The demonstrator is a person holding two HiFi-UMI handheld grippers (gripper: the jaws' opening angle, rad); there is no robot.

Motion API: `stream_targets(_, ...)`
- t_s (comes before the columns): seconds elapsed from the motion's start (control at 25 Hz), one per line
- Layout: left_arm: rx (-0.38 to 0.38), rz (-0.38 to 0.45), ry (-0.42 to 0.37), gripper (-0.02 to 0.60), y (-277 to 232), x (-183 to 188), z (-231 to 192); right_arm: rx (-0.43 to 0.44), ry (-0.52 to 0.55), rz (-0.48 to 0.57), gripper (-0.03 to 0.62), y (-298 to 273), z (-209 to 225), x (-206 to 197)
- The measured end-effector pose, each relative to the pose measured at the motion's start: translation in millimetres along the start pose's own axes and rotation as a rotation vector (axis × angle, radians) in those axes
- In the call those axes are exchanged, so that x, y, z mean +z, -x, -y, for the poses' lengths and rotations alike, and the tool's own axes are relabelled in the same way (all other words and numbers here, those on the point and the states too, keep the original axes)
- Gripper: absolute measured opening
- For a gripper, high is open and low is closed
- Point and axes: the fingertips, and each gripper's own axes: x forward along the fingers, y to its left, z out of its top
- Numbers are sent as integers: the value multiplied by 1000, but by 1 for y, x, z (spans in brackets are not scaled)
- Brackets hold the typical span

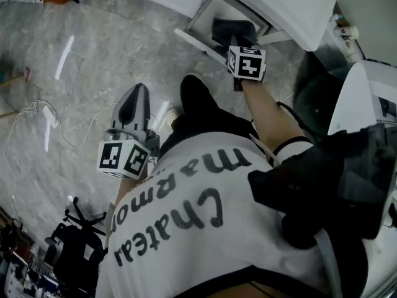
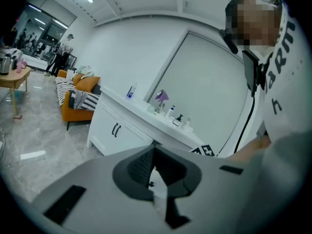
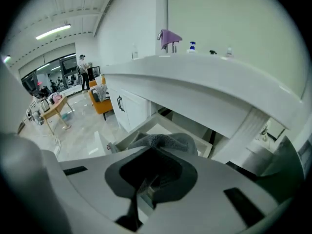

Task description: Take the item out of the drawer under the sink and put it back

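Bathroom-style corner of open hall: white vanity [image 2: 117, 130], soap bottles [image 2: 178, 120], orange sofa [image 2: 78, 99], marble floor [image 1: 93, 73]

Cloth [image 3: 163, 141] was dark grey. Drawer [image 1: 197, 18] and counter [image 3: 204, 77] were white. Floor [image 1: 93, 61] was grey marble with pale veins. Sofa [image 2: 84, 86] was orange, throw [image 2: 80, 100] on it black-and-white striped. Rag [image 3: 170, 36] was purple. Shirt [image 1: 205, 253] was white with black lettering.

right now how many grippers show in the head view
2. The left gripper is over the floor at left; the right gripper is at the open drawer, jaws shut on the grey cloth.
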Motion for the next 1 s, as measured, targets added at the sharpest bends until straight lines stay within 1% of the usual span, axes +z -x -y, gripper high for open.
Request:
stream_targets(0.2, -73, 29, -58, 9, 15, 8, 24, -18, -22, 42, 31, 46, 2, -9)
stream_targets(0.32, -113, 60, -102, 9, 22, 14, 40, -12, -34, 89, 31, 72, 1, -7)
stream_targets(0.48, -126, 88, -154, 9, 35, 20, 53, 21, -27, 154, 29, 108, -8, -2)
stream_targets(0.64, -143, 128, -178, 9, 44, 33, 59, 62, -16, 242, 29, 142, -25, 19)
stream_targets(0.84, -188, 173, -231, 9, 57, 49, 76, 124, -3, 380, 29, 196, -45, 59)
stream_targets(0.92, -191, 190, -239, 9, 62, 57, 79, 165, -5, 420, 29, 217, -56, 71)
stream_targets(1.0, -191, 208, -249, 9, 65, 66, 78, 224, -3, 462, 29, 236, -71, 84)
